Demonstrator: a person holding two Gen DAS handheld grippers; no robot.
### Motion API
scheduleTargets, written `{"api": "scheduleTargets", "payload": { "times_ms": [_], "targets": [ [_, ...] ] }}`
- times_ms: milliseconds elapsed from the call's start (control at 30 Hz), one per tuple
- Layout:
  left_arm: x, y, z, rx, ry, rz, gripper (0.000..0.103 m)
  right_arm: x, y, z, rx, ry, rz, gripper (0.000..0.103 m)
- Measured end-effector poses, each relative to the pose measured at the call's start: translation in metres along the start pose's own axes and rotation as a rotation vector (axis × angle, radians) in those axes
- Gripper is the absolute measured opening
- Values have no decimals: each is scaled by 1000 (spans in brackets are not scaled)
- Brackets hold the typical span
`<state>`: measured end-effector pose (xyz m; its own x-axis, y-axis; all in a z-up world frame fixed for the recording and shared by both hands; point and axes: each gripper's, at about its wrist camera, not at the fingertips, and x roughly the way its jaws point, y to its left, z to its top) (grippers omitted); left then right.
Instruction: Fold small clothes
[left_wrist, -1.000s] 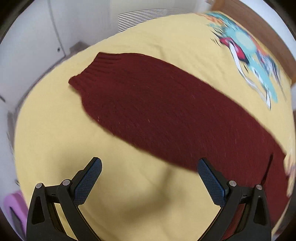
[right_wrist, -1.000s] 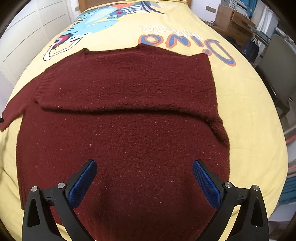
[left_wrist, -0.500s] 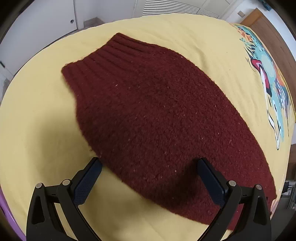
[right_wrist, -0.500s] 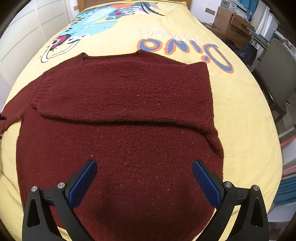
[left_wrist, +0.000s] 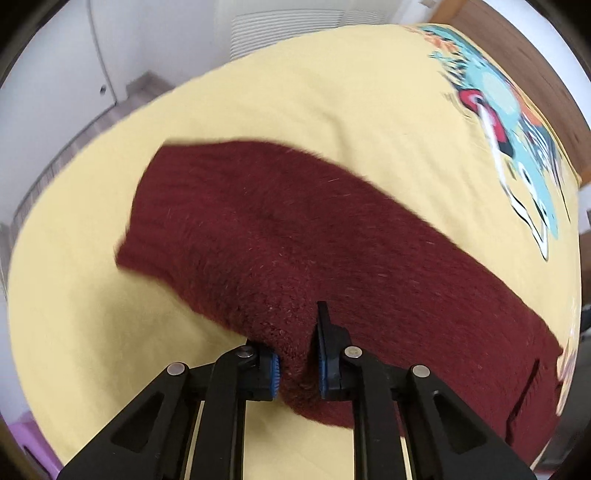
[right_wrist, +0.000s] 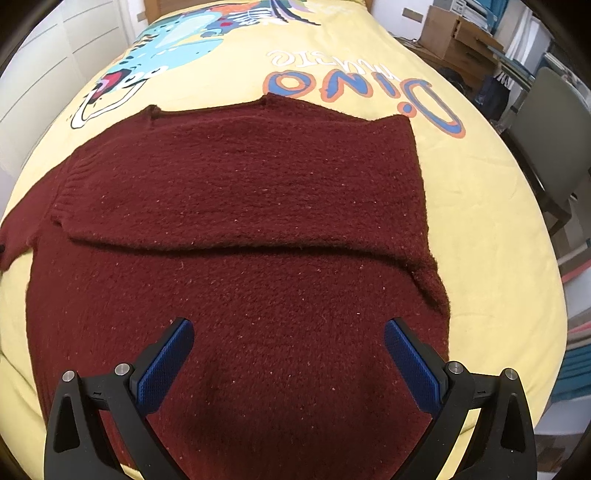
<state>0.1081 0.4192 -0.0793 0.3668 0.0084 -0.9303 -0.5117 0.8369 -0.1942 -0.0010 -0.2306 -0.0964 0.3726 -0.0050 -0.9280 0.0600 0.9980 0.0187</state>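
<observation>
A dark red knitted sweater (right_wrist: 258, 184) lies flat on the yellow bedspread (right_wrist: 498, 258). One sleeve is folded across its chest, with the ribbed cuff (right_wrist: 70, 184) at the left. The other sleeve (left_wrist: 295, 229) stretches out to the side, its cuff (left_wrist: 147, 221) far from me. My left gripper (left_wrist: 297, 354) has its jaws closing on this sleeve, and a fold of the knit is pinched between the blue pads. My right gripper (right_wrist: 288, 332) hovers open above the sweater's lower body with nothing between its fingers.
The bedspread carries a cartoon dinosaur print (right_wrist: 177, 33) and lettering (right_wrist: 362, 88) beyond the sweater. A wooden headboard (left_wrist: 517, 55) is at the bed's far end. A grey chair (right_wrist: 546, 147) and a cardboard box (right_wrist: 454, 40) stand on the right. White cupboard doors (right_wrist: 37, 74) are on the left.
My left gripper moved over the outstretched sleeve and went from wide open to shut on its near edge, bunching the knit. The right gripper stayed put and open.
</observation>
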Motion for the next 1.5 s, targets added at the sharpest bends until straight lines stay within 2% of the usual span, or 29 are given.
{"api": "scheduleTargets", "payload": {
  "times_ms": [133,433,567,867,967,1100,1233,1500],
  "targets": [
    [-28,-36,-12,112,-45,-23,12,-1,0,3,-16,-10,-2,103],
    [-73,-166,-61,366,-71,-177,12,-9,-9,22,-28,-45,-9,103],
    [-73,-238,-76,442,-51,-259,11,-12,-22,32,-8,-54,-1,103],
    [-62,-376,-137,624,0,-360,11,-19,-62,47,42,-83,2,103],
    [-57,-412,-166,683,24,-392,11,-19,-74,49,50,-82,-2,103],
    [-33,-444,-203,746,65,-375,11,-16,-86,46,61,-72,-7,103],
    [1,-460,-236,821,80,-295,11,-10,-95,37,83,-49,-6,103],
    [59,-456,-263,837,145,-193,12,0,-104,25,116,-21,14,103]
  ]
}}
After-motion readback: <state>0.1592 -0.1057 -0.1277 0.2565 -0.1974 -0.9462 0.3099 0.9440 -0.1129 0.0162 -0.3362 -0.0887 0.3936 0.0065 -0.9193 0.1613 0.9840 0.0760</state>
